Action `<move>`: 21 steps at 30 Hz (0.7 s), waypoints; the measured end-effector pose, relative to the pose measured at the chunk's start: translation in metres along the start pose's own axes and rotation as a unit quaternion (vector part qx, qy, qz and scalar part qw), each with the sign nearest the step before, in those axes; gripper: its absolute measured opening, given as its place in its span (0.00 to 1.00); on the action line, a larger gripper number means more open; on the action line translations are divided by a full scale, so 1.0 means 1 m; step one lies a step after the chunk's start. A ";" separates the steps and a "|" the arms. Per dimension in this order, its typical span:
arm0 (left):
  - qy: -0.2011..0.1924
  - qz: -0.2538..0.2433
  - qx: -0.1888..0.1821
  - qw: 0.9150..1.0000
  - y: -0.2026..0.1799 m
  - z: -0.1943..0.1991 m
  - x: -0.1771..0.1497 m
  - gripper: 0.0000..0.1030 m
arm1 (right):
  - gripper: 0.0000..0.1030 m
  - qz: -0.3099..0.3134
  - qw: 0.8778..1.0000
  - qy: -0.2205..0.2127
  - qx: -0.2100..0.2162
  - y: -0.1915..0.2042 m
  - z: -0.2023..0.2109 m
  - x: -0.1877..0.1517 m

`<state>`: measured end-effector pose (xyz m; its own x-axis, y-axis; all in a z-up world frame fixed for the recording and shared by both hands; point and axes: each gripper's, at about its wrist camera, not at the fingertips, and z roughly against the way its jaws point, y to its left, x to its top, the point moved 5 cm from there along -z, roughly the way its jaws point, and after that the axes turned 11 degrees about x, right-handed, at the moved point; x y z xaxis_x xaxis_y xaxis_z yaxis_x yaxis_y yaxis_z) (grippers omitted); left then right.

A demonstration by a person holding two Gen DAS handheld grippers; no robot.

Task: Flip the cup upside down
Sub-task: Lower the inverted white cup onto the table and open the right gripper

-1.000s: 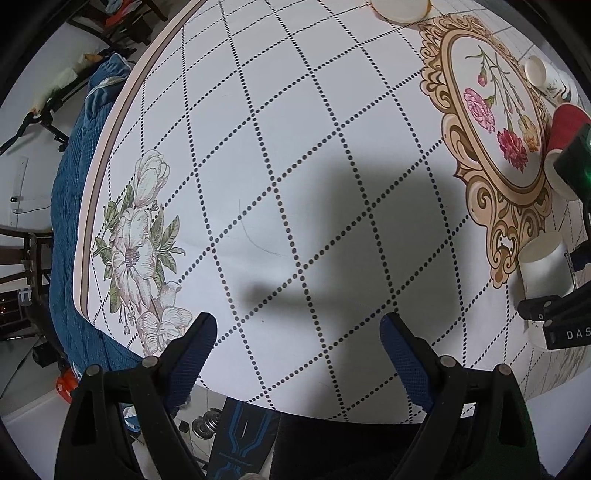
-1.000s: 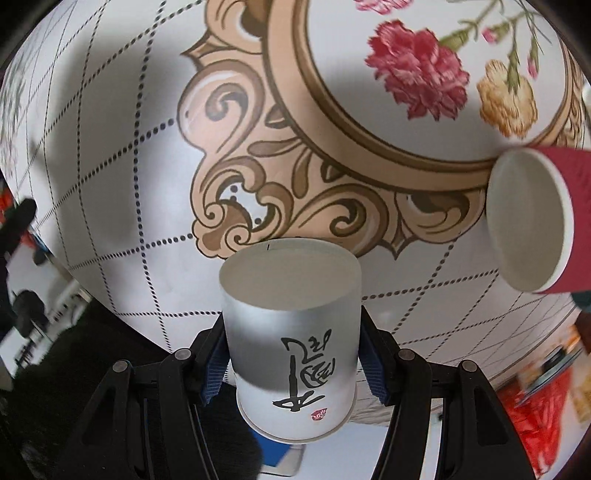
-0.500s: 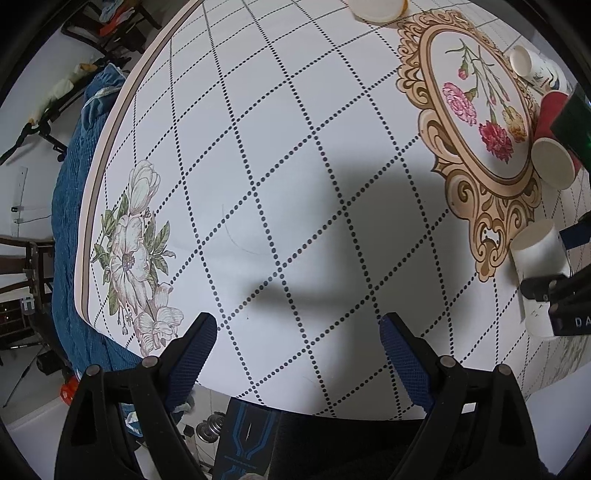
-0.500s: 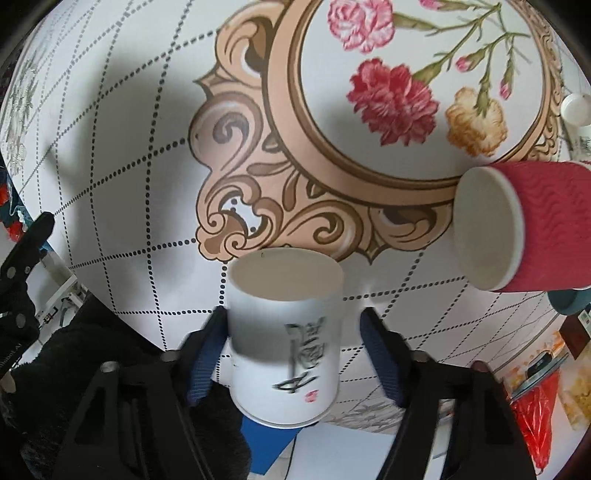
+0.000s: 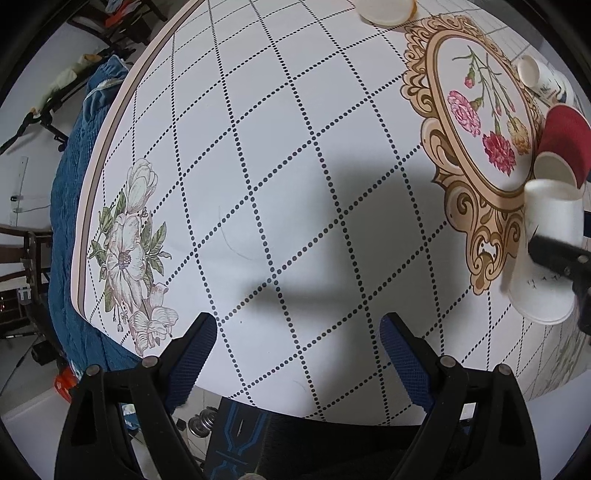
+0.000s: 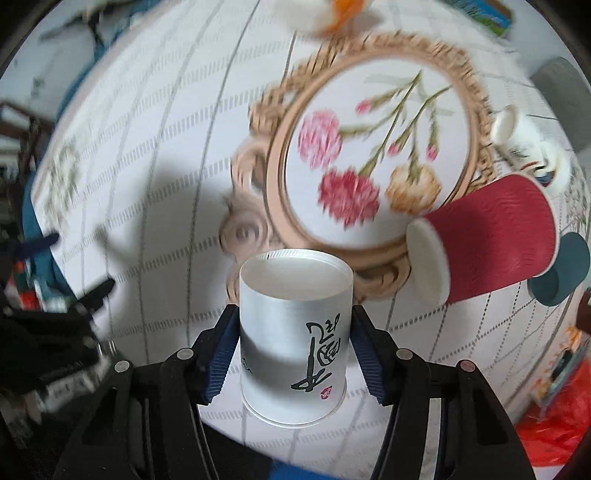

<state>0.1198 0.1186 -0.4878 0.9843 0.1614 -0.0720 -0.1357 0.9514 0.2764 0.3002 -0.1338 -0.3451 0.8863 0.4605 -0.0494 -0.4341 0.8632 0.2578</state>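
A white paper cup (image 6: 293, 332) with black calligraphy sits between the fingers of my right gripper (image 6: 293, 343), its narrow base pointing away from the camera and its wide rim toward it. The gripper is shut on the cup's sides and holds it over the table's near edge. The cup also shows in the left wrist view (image 5: 546, 254) at the far right, with a black finger across it. My left gripper (image 5: 295, 354) is open and empty over the bare dotted tablecloth.
A red ribbed cup (image 6: 495, 251) lies on its side right of the held cup. A small white cup (image 6: 524, 136) lies behind it. An orange-and-white cup (image 5: 384, 11) stands at the far edge. A teal object (image 6: 561, 269) sits at the right.
My right gripper has closed back onto the white cup and swung, so its view is blurred and shows more of the table. The left gripper has stayed open in place.
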 end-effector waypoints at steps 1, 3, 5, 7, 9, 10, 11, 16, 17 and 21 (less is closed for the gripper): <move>0.001 0.002 0.000 1.000 0.003 -0.003 0.003 0.88 | 0.60 -0.011 1.000 -0.027 0.007 0.000 0.008 0.002; 0.004 0.007 0.001 1.000 0.005 -0.005 0.006 0.88 | 0.60 -0.025 0.997 -0.078 0.015 -0.001 0.017 0.002; 0.007 0.011 0.002 1.000 0.008 -0.008 0.009 0.88 | 0.60 -0.038 0.989 -0.138 0.025 -0.004 0.020 0.002; 0.007 0.013 0.005 1.000 0.010 -0.010 0.011 0.88 | 0.60 -0.049 0.980 -0.192 0.031 -0.004 0.024 -0.003; 0.006 0.014 0.008 1.000 0.011 -0.011 0.013 0.88 | 0.60 -0.051 0.971 -0.231 0.034 -0.004 0.013 -0.006; 0.006 0.014 0.009 1.000 0.012 -0.012 0.014 0.88 | 0.60 -0.050 0.968 -0.242 0.031 -0.002 0.014 -0.010; 0.006 0.013 0.010 1.000 0.012 -0.011 0.015 0.88 | 0.60 -0.049 0.966 -0.250 0.028 -0.001 0.012 -0.013; -0.001 0.012 0.012 1.000 0.008 -0.003 0.014 0.88 | 0.61 -0.015 0.965 -0.263 0.004 0.010 0.000 -0.028; -0.003 0.012 0.012 1.000 0.004 0.002 0.012 0.88 | 0.62 -0.012 0.965 -0.260 0.002 0.011 0.000 -0.031; -0.015 0.013 0.011 1.000 0.001 0.015 0.005 0.88 | 0.62 -0.008 0.971 -0.240 0.002 0.015 -0.008 -0.038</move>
<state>0.1264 0.1160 -0.4738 0.9834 0.1777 -0.0362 -0.1589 0.9407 0.2996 0.2591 -0.1366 -0.3473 0.8663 0.2966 0.4019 -0.4201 0.8679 0.2651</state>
